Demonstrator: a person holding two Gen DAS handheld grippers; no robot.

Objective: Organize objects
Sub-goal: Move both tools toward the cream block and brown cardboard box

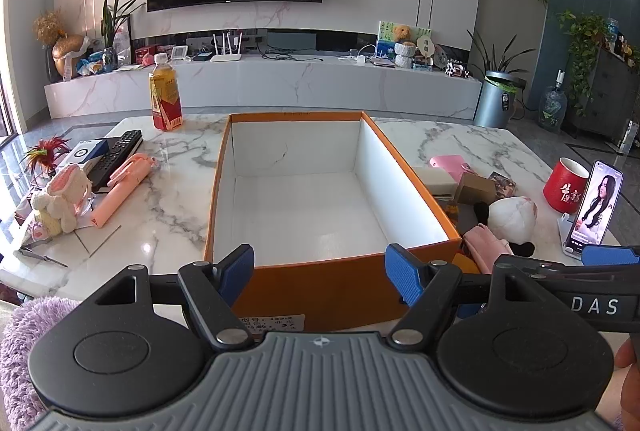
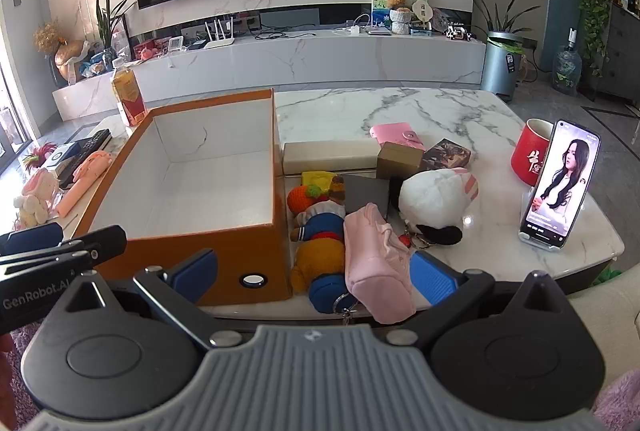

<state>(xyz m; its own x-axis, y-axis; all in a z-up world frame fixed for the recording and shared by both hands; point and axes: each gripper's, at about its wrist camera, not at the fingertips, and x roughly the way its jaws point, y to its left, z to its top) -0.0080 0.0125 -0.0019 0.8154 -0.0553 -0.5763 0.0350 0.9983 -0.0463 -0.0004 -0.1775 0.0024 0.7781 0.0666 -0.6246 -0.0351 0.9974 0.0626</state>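
Observation:
An empty orange box with a white inside (image 1: 296, 199) stands on the marble table, also in the right wrist view (image 2: 188, 175). My left gripper (image 1: 320, 275) is open in front of the box's near wall, holding nothing. My right gripper (image 2: 314, 279) is open near the box's right front corner, just short of a pink pouch (image 2: 376, 263) and a knitted doll (image 2: 320, 231). Right of the box lie a white plush (image 2: 434, 197), a pink wallet (image 2: 394, 135), small brown boxes (image 2: 400, 161) and a cream case (image 2: 328, 157).
Left of the box are a pink tool (image 1: 120, 187), a remote (image 1: 116, 155), a plush rabbit (image 1: 60, 203) and a drink bottle (image 1: 165, 95). A red mug (image 2: 530, 155) and a phone on a stand (image 2: 560, 187) stand at the right.

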